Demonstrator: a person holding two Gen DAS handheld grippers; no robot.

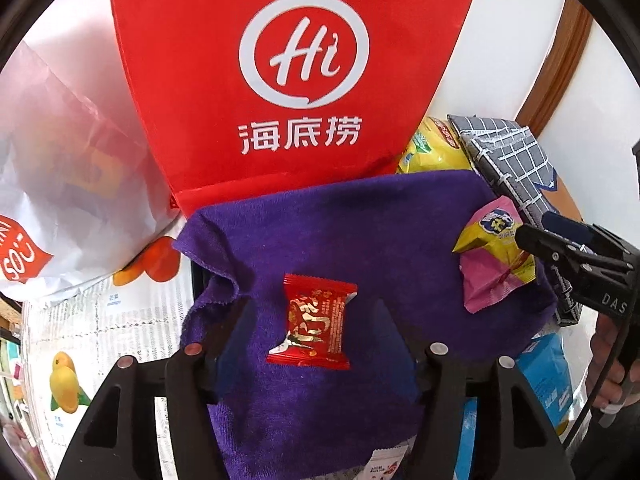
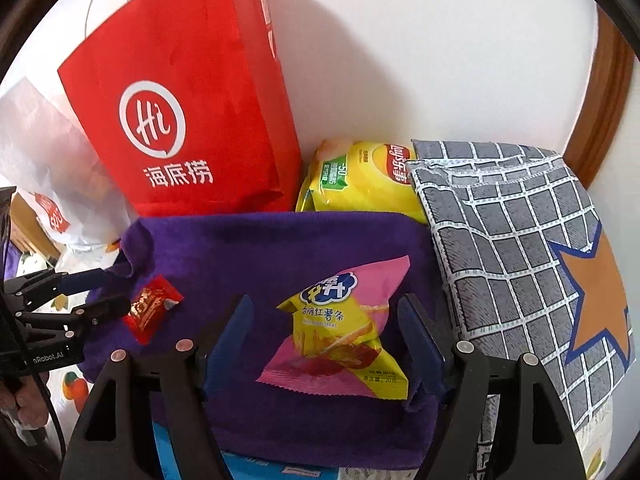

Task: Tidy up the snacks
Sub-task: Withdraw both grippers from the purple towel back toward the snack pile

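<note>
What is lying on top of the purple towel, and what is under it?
On the purple towel: a red candy packet and a pink-yellow snack bag. Underneath, only blue packaging peeks out; the rest is covered.

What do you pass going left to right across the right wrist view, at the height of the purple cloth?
Left claw → small red packet → pink and yellow snack bag on the purple cloth → grey checked cloth with an orange star.

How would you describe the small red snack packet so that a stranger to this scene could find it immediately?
Start at the tall red paper bag against the wall. In front of it lies a purple cloth, and the small red packet lies flat on it. Its only neighbour there, the pink and yellow packet, is bigger; this one is red with gold lettering.
</note>
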